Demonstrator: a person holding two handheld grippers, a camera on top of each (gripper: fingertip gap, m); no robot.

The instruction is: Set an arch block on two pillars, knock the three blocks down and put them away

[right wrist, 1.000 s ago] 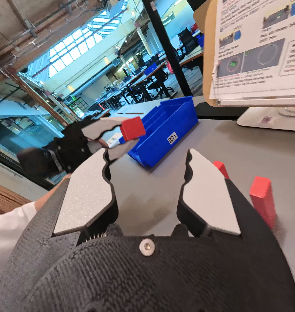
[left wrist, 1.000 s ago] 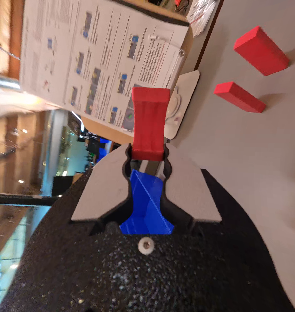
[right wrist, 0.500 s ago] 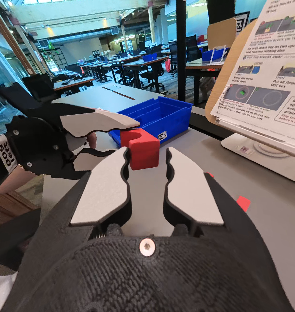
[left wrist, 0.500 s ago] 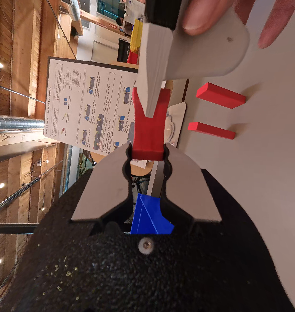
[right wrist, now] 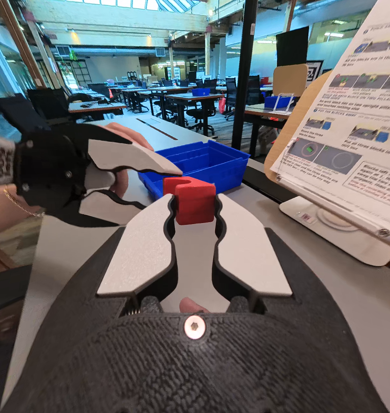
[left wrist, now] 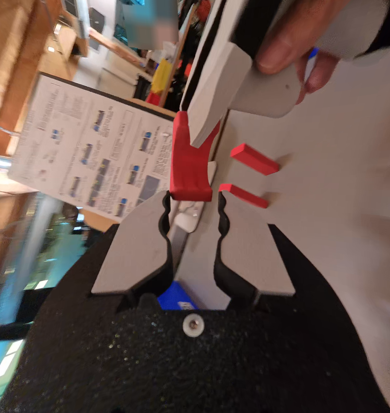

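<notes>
A red arch block (right wrist: 195,204) is in the air above the grey table (right wrist: 301,301). My right gripper (right wrist: 195,199) is shut on one end of it. In the left wrist view the block (left wrist: 189,169) reaches from my left gripper (left wrist: 192,194) up to the right gripper (left wrist: 211,107). My left gripper is open: the block's near end touches one fingertip and stands off the other. In the right wrist view the left gripper (right wrist: 161,190) shows spread, one finger just over the block. Two red pillar blocks (left wrist: 254,158) (left wrist: 245,195) stand upright on the table.
A blue bin (right wrist: 203,161) sits on the table behind the block and also shows in the left wrist view (left wrist: 176,297). An instruction board on a white stand (right wrist: 345,134) is at the right edge. A person's hands hold both grippers. My hands' fingertips stand some 4 centimetres from each other.
One second ago my left gripper alone held the arch block and the right was open. The right gripper came in and shut on the block's far end. The left jaws have opened.
</notes>
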